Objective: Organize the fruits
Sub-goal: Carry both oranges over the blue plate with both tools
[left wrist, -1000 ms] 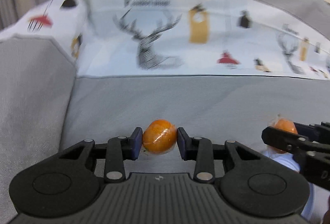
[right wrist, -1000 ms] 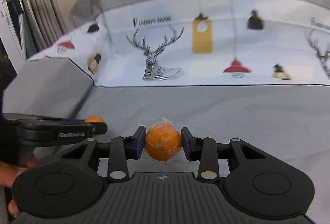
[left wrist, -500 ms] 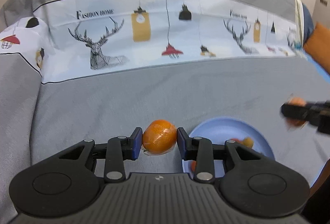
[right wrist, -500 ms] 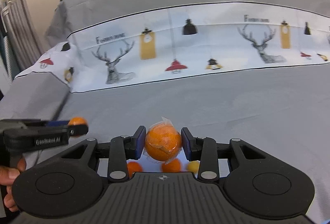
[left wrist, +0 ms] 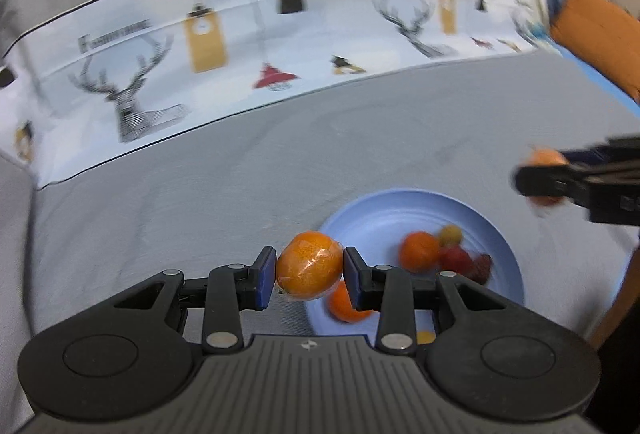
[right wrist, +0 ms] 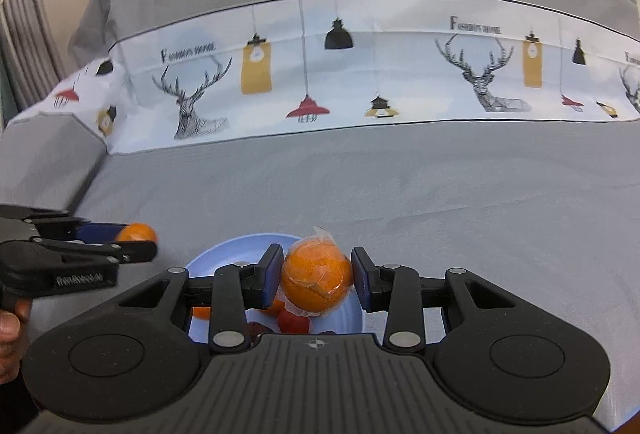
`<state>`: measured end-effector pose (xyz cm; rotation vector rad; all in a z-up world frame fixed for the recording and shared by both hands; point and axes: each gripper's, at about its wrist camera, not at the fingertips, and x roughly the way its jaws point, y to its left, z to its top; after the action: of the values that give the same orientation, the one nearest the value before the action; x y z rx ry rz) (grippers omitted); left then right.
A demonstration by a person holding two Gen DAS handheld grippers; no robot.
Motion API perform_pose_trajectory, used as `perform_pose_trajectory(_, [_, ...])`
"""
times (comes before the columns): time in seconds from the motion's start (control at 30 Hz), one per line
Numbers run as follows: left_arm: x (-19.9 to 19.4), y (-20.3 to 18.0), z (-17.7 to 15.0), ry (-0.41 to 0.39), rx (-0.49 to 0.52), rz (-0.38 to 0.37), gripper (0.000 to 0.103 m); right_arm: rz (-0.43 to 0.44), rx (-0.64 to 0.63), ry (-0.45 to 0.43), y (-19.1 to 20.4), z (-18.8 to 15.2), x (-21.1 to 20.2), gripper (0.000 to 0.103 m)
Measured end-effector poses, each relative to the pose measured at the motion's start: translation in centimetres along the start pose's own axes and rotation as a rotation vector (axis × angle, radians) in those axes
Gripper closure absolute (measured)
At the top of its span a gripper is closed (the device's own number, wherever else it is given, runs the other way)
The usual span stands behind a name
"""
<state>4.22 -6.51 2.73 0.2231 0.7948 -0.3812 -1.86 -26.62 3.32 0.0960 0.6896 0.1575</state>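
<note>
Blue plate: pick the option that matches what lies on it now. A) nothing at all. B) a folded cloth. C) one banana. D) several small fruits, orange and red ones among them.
D: the left wrist view shows the blue plate on the grey cover holding an orange fruit, red fruits and a small yellow one.

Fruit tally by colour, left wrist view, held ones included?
Orange fruit: 4, two held, two on the blue plate
Red fruit: 2
Yellow fruit: 2, small and blurred
Total: 8
</note>
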Motion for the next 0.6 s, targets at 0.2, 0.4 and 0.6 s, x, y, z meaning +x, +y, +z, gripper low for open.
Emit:
perform_pose_trajectory(0.2, [0.5,-1.7,-0.4,0.002,0.063,-0.056,0.063,0.008,-0.022,0.03,0.5,0.2,1.1,0.064])
perform_pose_trajectory(0.4, [1.1,-2.6,-0.5,0.016,0.088,-0.091,0.063,0.007,-0.039,0.049,0.5,0.2,1.5,0.064])
perform_pose_trajectory(0.6, [1.7,-3.1,-0.6,0.035,0.113,-0.101,0.063,0.007,-0.044,0.062,0.3,0.1,1.7,0.064])
